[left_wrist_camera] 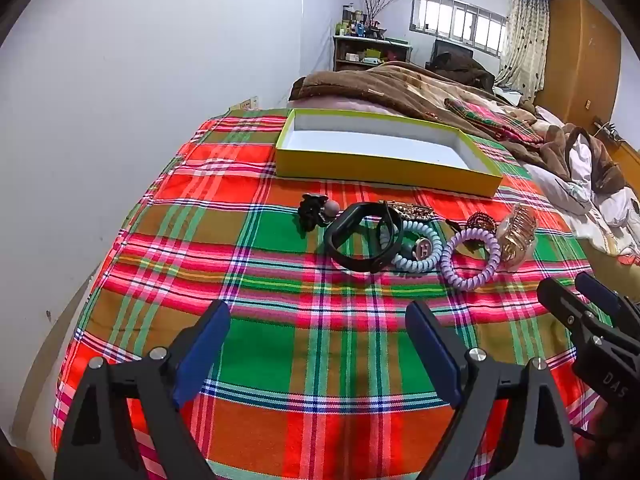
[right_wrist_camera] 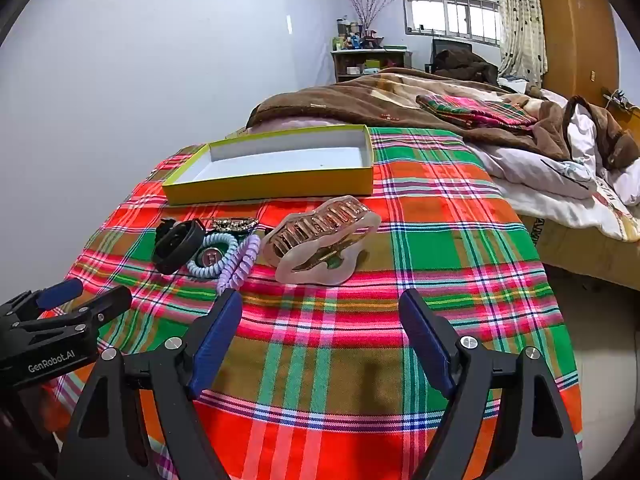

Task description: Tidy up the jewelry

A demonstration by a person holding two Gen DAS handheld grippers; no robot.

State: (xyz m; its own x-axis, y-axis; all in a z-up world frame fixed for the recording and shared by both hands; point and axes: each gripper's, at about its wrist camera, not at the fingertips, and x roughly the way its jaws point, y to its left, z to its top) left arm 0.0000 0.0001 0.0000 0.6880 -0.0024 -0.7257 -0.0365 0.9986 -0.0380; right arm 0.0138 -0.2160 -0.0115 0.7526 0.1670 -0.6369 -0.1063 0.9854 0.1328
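An empty yellow box (left_wrist_camera: 384, 170) (right_wrist_camera: 280, 186) with a white inside lies on the plaid cloth at the far side. In front of it lies a cluster: a black flower hair tie (left_wrist_camera: 312, 210), a black wristband (left_wrist_camera: 362, 236) (right_wrist_camera: 176, 246), a pale blue coil tie (left_wrist_camera: 420, 246) (right_wrist_camera: 212, 258), a purple coil tie (left_wrist_camera: 470, 258) (right_wrist_camera: 240, 262), a gold clip (left_wrist_camera: 412, 210), dark beads (left_wrist_camera: 480, 220) and a big pink claw clip (left_wrist_camera: 518, 236) (right_wrist_camera: 320, 240). My left gripper (left_wrist_camera: 318, 344) is open and empty, short of the cluster. My right gripper (right_wrist_camera: 320, 330) is open and empty, just short of the claw clip.
The plaid cloth (left_wrist_camera: 280, 360) (right_wrist_camera: 460, 240) covers a bed end beside a white wall on the left. Brown blankets (left_wrist_camera: 400, 88) and white bedding (right_wrist_camera: 552, 184) lie behind and to the right. Each gripper shows at the edge of the other's view.
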